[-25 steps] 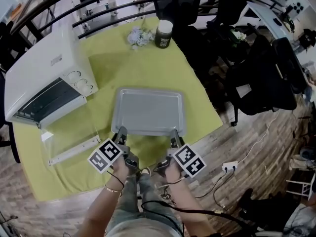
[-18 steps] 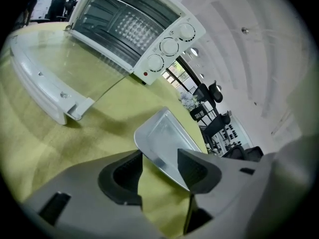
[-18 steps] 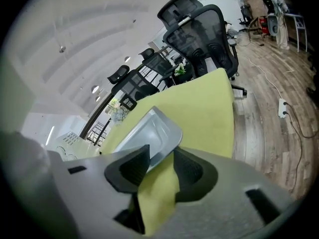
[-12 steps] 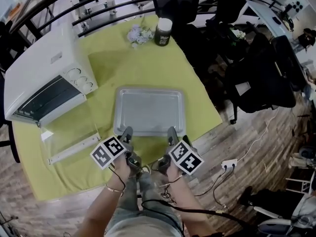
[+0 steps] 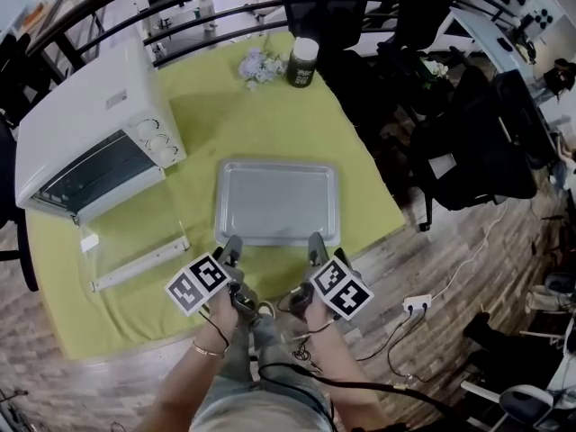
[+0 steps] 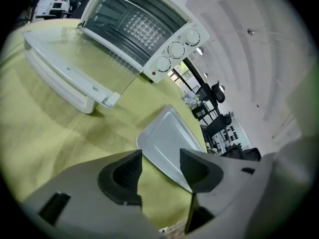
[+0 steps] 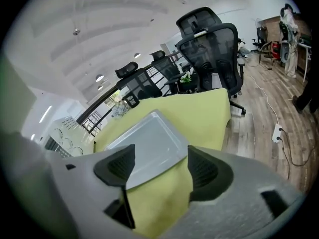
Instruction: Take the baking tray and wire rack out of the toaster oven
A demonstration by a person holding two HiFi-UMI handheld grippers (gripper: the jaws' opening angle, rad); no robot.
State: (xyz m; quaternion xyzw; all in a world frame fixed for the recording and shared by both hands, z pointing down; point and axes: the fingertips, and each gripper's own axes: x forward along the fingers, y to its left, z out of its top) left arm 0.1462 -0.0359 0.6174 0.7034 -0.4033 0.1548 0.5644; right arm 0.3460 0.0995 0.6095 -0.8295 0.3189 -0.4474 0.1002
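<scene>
Amid office chairs (image 5: 328,7), a green cloth (image 5: 270,120) is bearing one tray (image 5: 277,201), one oven (image 5: 90,138), one jar (image 5: 302,61); left gripper (image 5: 232,247) and right gripper (image 5: 317,245), jaws just opening, are gaping empty.

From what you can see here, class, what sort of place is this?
Probably an office or lab, not a home kitchen: black office chairs stand by the cloth-covered table, where a toaster oven and baking tray sit.

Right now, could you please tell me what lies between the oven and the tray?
Only bare green cloth lies between the oven and the tray, as the head view shows.
</scene>
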